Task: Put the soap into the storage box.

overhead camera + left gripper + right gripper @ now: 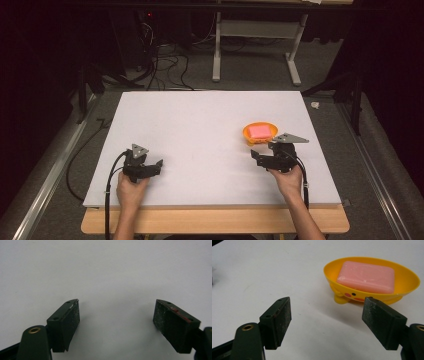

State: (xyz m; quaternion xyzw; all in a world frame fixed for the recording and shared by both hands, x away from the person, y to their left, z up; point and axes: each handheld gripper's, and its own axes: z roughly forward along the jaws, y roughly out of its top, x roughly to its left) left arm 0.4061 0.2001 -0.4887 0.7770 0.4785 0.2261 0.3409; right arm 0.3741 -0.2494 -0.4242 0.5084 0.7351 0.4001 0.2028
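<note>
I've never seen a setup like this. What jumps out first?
A bright yellow dish with a little face, holding a pink soap bar, sits on the white table toward its right side. The right tool is just short of it, jaws open; the left tool rests open over bare table.

The high view looks down and forward from above the person's side of the white table, far enough back to take in the whole top, the wooden front edge and the floor and cables beyond.

The left gripper view sits low and close to the tabletop, looking along its own two jaws at bare white surface.

The right gripper view is just as low and near, facing the yellow dish holding pink soap. That dish also shows in the high view, right of centre, just beyond the right gripper.
</note>
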